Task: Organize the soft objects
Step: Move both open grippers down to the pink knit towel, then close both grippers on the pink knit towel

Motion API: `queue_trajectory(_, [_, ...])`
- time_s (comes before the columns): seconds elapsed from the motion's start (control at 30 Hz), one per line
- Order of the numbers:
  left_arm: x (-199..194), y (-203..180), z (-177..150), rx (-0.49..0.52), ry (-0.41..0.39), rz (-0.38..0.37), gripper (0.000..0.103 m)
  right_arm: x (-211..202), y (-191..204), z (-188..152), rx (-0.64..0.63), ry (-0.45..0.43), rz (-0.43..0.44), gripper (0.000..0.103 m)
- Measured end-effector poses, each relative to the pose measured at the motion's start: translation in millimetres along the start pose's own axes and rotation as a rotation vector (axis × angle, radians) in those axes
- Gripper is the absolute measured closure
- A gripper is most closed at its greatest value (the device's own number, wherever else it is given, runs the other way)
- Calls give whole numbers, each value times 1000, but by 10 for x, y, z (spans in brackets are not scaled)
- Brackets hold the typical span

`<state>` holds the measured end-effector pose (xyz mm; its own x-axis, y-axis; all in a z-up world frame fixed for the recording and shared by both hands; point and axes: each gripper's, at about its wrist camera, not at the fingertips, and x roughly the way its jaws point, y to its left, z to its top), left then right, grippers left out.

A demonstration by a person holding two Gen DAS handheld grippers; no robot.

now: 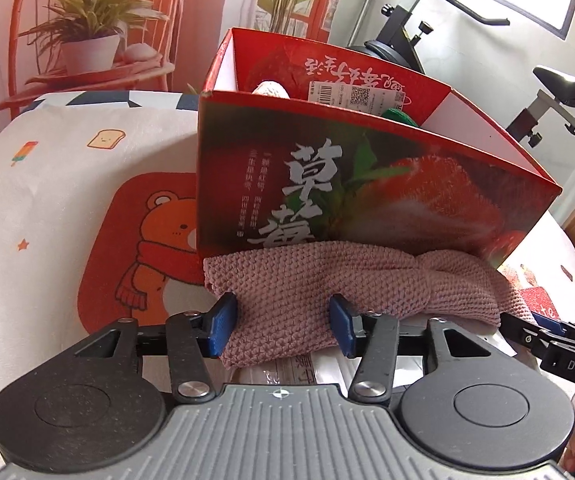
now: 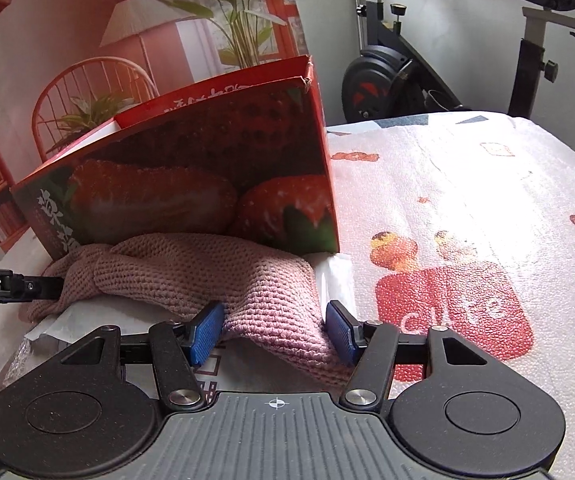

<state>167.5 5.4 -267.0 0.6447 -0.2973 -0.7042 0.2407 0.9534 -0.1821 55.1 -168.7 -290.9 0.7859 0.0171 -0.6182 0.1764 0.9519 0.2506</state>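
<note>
The pink knitted cloth (image 1: 339, 280), a chunky crocheted piece, lies bunched on a white plastic packet (image 2: 333, 276) at the foot of the tall red strawberry-printed cardboard box (image 1: 367, 184), its far edge touching the box wall. Its left end runs between the blue pads of the left gripper (image 1: 283, 326); its right end hangs down between those of the right gripper (image 2: 275, 330).

Both pairs of fingers stand about half open with knit filling the gap. On each side the cloth touches or overlaps the pads, but whether they are actually pinching it I cannot tell.

The cloth should be light, limp and grippy (no risk of slipping, more of snagging on a pad edge). It will sag and stretch between two holds, so a good bite is a thick fold near each end rather than a single layer at the rim. The box already holds other soft things, a whitish one (image 1: 271, 90) and a green one (image 1: 401, 116).
</note>
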Motion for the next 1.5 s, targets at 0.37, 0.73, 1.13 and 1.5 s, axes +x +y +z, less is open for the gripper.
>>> queue_trajectory(0.37, [-134, -1, -39, 6, -44, 23, 81, -73, -116, 31, 29, -9, 36, 53])
queue_trajectory(0.73, [-415, -76, -192, 65, -74, -28, 84, -142, -110, 146, 79, -24, 86, 60])
queue_trajectory(1.13, [-217, 44, -308, 9, -13, -55, 82, 55, -59, 200, 121, -28, 119, 58])
queue_trajectory(1.5, [-197, 44, -329, 3, -16, -53, 80, 15, 14, 31, 39, -36, 122, 86])
